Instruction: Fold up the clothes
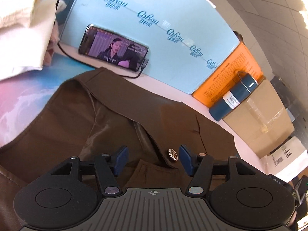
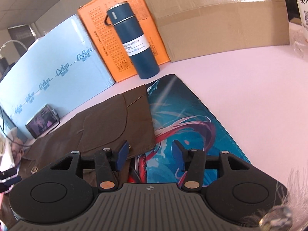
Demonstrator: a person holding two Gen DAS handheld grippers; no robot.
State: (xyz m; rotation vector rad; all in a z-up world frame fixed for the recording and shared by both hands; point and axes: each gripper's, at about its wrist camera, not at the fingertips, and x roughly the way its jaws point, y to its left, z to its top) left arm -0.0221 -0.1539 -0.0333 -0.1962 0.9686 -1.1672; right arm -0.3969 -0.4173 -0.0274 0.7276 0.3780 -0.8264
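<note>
Partly hidden under the wide-open left gripper (image 1: 153, 158) lay the brown coat (image 1: 80, 127). The right gripper (image 2: 149, 155) gaped too. The bottle (image 2: 132, 42) read "VACUUM BOTTLE".

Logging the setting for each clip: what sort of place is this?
Probably an office or storeroom desk, not a home: a cardboard box and orange carton stand behind a desk mat, with a suspended-tile ceiling overhead.

Both pictures bright, daylight look. Round fisheye bends straight lines, dark corners at edges. White cloth (image 1: 25, 28) at top left blurry and washed out. Shiny glare on tape of cardboard box (image 2: 221, 19). Phone screen (image 1: 113, 48) glows purple. Table (image 2: 259, 96) looks pinkish. Shadows soft.
</note>
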